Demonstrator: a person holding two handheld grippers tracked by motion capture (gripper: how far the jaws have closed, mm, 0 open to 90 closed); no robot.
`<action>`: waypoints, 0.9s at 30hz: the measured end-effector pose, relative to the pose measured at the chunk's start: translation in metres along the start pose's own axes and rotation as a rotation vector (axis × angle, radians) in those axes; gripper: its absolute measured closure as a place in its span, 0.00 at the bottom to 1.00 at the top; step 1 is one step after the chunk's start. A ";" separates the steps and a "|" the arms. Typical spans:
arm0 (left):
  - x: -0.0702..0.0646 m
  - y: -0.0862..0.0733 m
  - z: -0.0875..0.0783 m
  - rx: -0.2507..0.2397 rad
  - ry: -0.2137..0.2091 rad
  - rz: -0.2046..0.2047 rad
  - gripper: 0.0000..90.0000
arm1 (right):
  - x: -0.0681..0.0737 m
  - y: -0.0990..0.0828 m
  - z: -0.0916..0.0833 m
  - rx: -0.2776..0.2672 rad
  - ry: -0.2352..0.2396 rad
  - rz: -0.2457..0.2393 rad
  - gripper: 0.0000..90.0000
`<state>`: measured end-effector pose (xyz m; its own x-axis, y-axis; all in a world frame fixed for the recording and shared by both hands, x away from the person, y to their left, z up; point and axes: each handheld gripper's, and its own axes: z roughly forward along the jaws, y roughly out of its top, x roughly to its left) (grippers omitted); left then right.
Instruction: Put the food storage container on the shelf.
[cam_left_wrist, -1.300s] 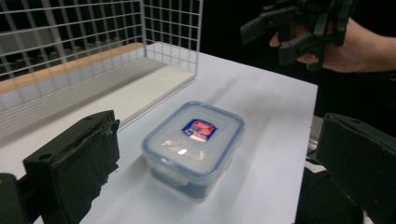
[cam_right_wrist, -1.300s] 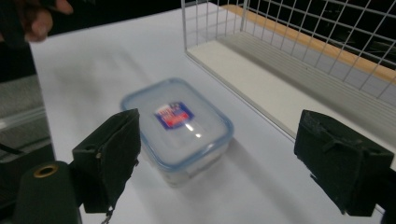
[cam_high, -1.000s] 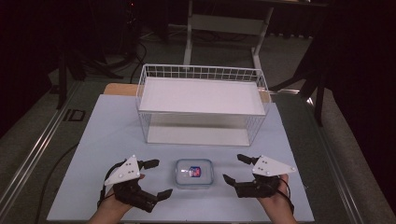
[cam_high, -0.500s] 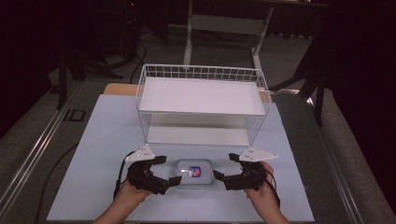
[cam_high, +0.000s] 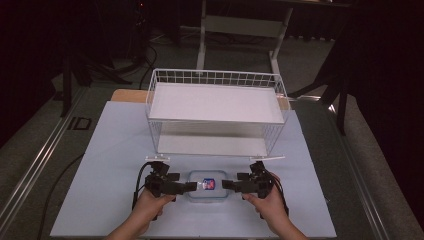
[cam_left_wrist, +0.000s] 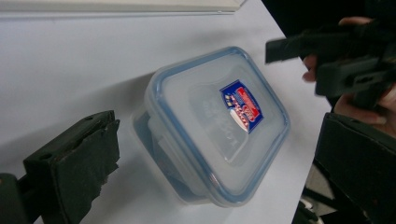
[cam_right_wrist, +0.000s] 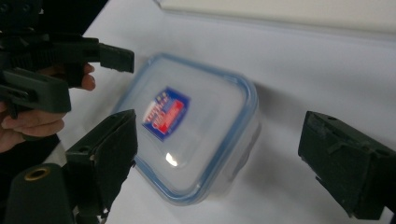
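Observation:
A clear plastic container with a blue-rimmed lid and a red-and-blue label lies on the white table near the front edge. My left gripper points at its left end and my right gripper at its right end, both low over the table. In the left gripper view the container sits between the wide-open jaws of my left gripper, with no pad touching it. In the right gripper view the jaws of my right gripper have just opened wider and straddle the container without pressing on it.
A white wire basket on legs stands behind the container, across the middle of the table. The white table sheet has bare surface left and right of my hands. Dark floor and stand legs lie beyond.
Both hands have come inward and down from either side of the container. Their jaws now reach its two ends. The container has not moved.

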<state>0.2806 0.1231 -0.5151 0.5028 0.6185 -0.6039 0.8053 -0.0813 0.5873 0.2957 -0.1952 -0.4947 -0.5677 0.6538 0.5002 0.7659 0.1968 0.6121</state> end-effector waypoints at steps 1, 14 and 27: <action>0.001 0.000 0.001 0.007 -0.008 -0.007 0.01 | -0.005 -0.001 0.005 0.025 0.015 0.054 0.14; 0.014 -0.010 0.016 0.078 -0.093 -0.153 0.28 | -0.016 -0.006 0.023 0.110 0.079 0.188 0.24; 0.013 -0.013 0.014 0.089 -0.082 -0.174 0.46 | -0.017 -0.009 0.025 0.140 0.121 0.275 0.47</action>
<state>0.2812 0.1214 -0.5379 0.3745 0.5637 -0.7362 0.9050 -0.0494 0.4226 0.3058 -0.1904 -0.5242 -0.3591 0.6065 0.7094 0.9248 0.1287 0.3581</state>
